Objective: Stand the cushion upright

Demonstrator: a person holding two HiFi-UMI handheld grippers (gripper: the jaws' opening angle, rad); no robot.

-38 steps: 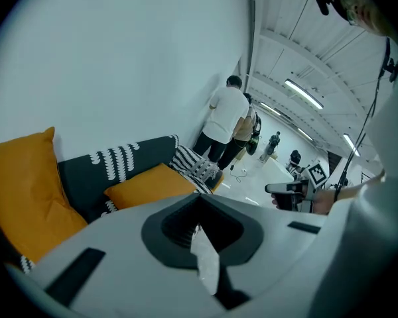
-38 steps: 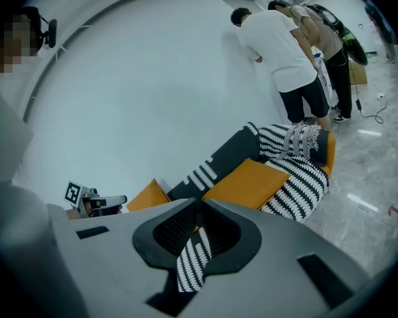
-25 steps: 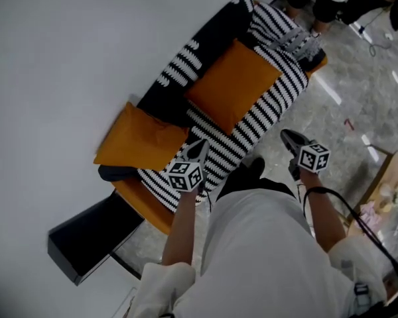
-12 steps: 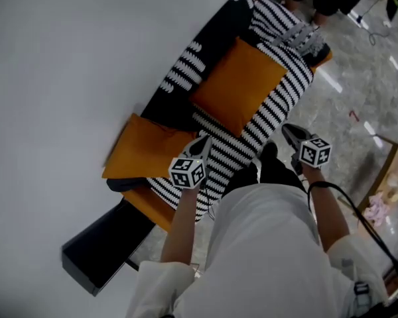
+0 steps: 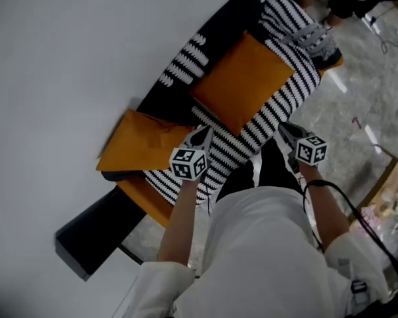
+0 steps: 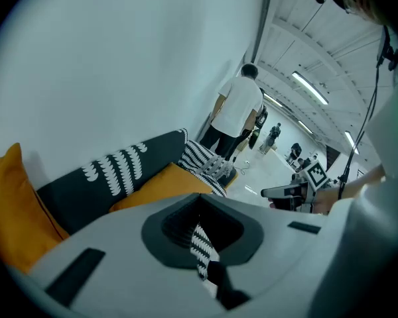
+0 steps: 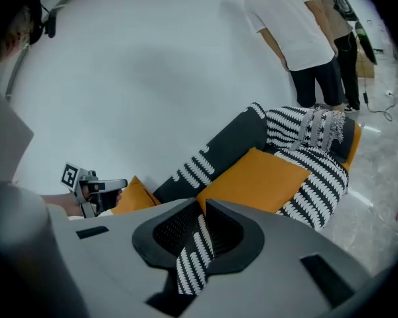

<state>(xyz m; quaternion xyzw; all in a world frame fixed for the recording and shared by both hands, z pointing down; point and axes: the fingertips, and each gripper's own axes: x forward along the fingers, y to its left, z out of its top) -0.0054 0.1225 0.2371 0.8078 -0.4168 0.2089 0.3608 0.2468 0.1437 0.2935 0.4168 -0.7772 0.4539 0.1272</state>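
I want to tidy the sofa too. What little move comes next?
Probably reach the left gripper and right gripper forward to the middle orange cushion, opening their jaws: it lies flat on the striped seat, and both hover short of it, jaws together, empty.

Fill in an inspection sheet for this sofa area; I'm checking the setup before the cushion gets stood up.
Surface: striped sofa seat.
Job's things: orange cushion lies flat on the seat, not upright.
Clutter: second orange cushion at one end of the sofa; patterned throw at the other end.
Grippers: left gripper and right gripper near the seat's front edge, jaws together, nothing held.
Cables: black cable by the right forearm.
Surroundings: white wall; person standing by the throw's end; cardboard box on the floor.
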